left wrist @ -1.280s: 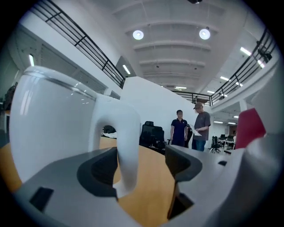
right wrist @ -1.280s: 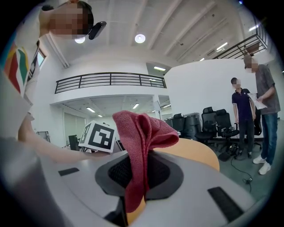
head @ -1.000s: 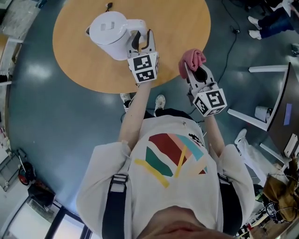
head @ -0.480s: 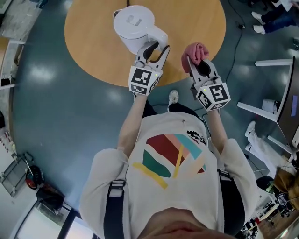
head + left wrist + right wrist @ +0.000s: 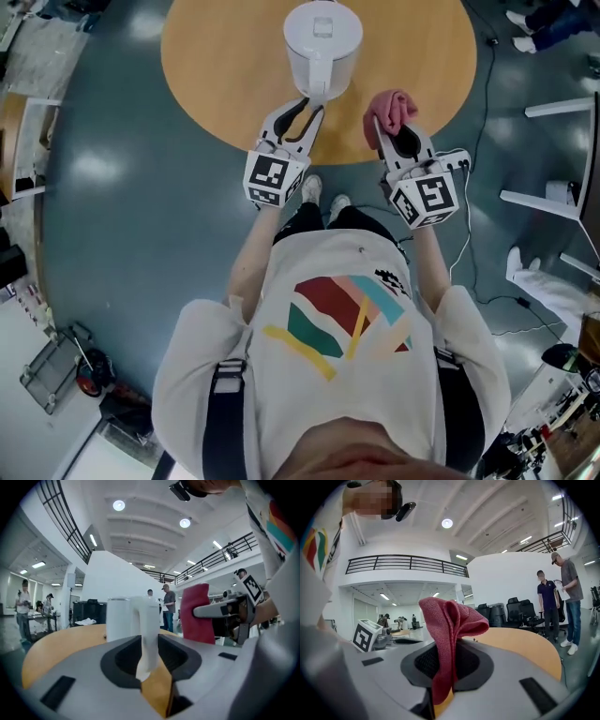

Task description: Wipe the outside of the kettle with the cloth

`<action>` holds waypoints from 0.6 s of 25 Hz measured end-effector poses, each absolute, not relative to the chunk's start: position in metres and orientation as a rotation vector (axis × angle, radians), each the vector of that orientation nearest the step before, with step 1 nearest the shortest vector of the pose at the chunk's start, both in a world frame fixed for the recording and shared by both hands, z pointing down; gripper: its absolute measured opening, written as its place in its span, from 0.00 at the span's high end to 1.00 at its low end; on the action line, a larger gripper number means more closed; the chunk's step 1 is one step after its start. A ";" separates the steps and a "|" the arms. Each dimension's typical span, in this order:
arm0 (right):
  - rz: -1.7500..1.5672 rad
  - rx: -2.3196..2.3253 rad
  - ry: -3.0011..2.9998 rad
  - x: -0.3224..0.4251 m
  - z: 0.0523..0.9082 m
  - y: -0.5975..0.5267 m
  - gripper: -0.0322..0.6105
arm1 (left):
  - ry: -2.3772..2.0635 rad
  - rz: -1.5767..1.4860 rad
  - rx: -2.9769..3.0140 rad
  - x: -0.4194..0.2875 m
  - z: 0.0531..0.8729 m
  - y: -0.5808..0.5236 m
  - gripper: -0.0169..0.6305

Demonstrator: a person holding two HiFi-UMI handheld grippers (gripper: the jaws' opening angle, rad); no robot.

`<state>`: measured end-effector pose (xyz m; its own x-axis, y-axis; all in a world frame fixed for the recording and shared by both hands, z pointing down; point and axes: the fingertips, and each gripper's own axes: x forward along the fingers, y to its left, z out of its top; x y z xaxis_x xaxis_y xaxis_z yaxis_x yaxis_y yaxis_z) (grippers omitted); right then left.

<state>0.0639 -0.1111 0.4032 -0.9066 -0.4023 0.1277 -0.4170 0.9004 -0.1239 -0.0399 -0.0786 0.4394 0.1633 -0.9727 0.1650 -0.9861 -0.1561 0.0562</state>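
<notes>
Item 1. White smooth-plastic electric kettle [image 5: 322, 39]: cylindrical body, flat round lid with a small rectangular tab at its centre, and a thick curved handle on the side facing the person. It is upright, directly ahead of the left gripper [image 5: 307, 103]. Whether its base rests on the surface cannot be told.

Item 2. Left gripper: grey moulded shell with dark textured pads. Its jaws are closing, and the kettle's handle fills the gap between them, with a pad against each side.

Item 3. Pinkish-red woven cloth [image 5: 449, 620]: soft with a coarse, towel-like weave. It is bunched into folds that stand up above the right gripper [image 5: 394, 129] and droop over its tips, and a tail hangs down through the jaws.

Item 4. Right gripper: clamped on the cloth, and just beside the left gripper at about the same reach. The kettle lies ahead of it and to its left, apart from the cloth.

Item 5. Round tan wooden surface [image 5: 216, 75]: matte with a plain edge. It lies under and beyond both gripper tips.

Item 6. Glossy grey-blue floor [image 5: 122, 234]: below both grippers.
</notes>
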 end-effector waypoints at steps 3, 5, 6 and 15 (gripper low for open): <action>0.255 0.635 -2.961 0.071 0.406 -0.101 0.88 | -2.123 0.142 2.158 -0.057 0.428 -0.069 0.73; 0.267 0.651 -2.963 0.078 0.404 -0.096 0.88 | -2.158 0.126 2.157 -0.051 0.416 -0.067 0.73; 0.272 0.669 -2.962 0.081 0.403 -0.094 0.88 | -2.158 0.121 2.178 -0.046 0.411 -0.067 0.73; 0.257 0.905 -2.906 0.094 0.403 -0.098 0.88 | -2.116 0.053 2.216 -0.041 0.414 -0.090 0.72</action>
